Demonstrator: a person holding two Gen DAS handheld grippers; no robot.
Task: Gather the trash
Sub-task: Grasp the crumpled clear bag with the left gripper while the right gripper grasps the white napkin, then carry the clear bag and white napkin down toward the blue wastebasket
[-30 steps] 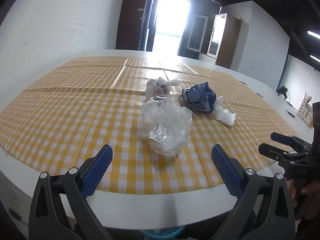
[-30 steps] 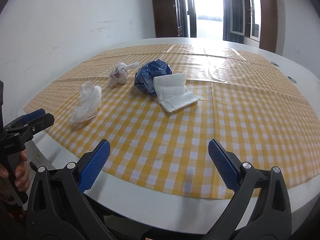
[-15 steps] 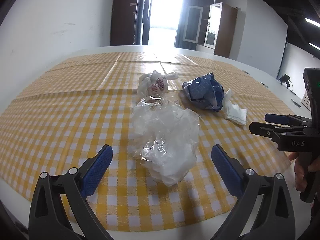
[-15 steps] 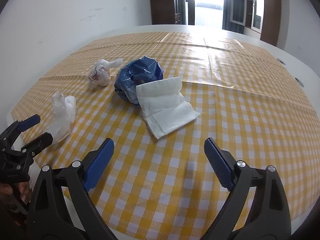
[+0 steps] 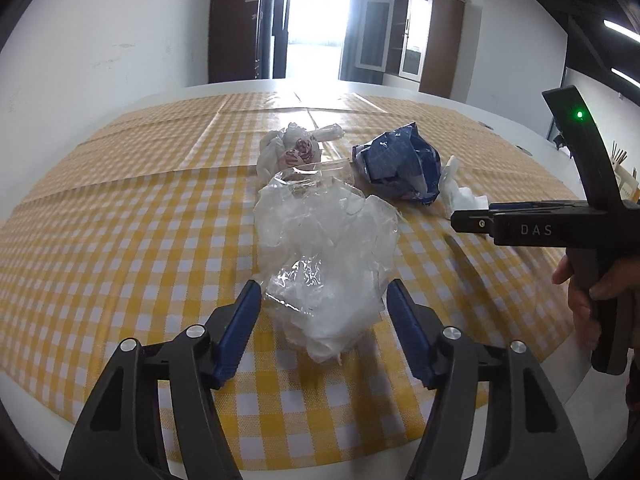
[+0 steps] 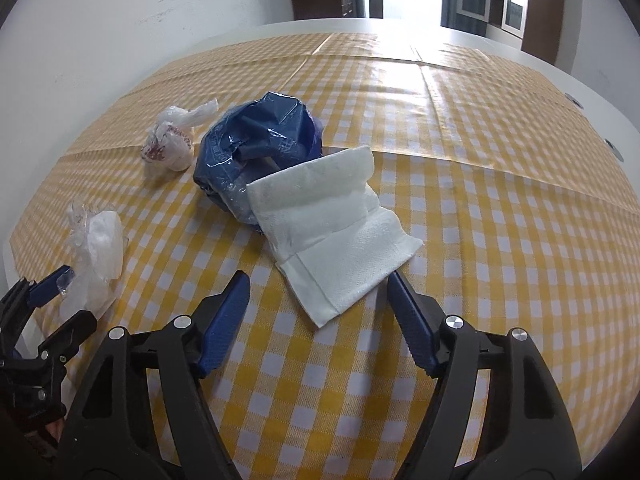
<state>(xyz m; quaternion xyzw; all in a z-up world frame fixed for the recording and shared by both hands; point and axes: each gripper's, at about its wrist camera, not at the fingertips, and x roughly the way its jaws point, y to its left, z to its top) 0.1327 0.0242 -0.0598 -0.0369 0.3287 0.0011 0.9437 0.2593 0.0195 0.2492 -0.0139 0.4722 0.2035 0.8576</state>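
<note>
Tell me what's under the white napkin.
The napkin leans on the crumpled blue bag at its far end; its near end lies on the checked tablecloth. Anything else beneath it is covered.

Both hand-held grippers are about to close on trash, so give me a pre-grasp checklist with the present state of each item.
1. Crumpled clear plastic bag sits between the closing left hand-held gripper jaws: ok.
2. Left pads pressing the bag: cannot tell; they flank it closely.
3. Folded white paper napkin lies ahead of the closing right hand-held gripper, its near corner between the jaws: ok.
4. Right pads on the napkin: not ok, gaps show on both sides.
5. Napkin free of the crumpled dark blue plastic wrapper: not ok, it leans on the wrapper.
6. Small knotted white bag with red print clear of both grippers: ok.
</note>
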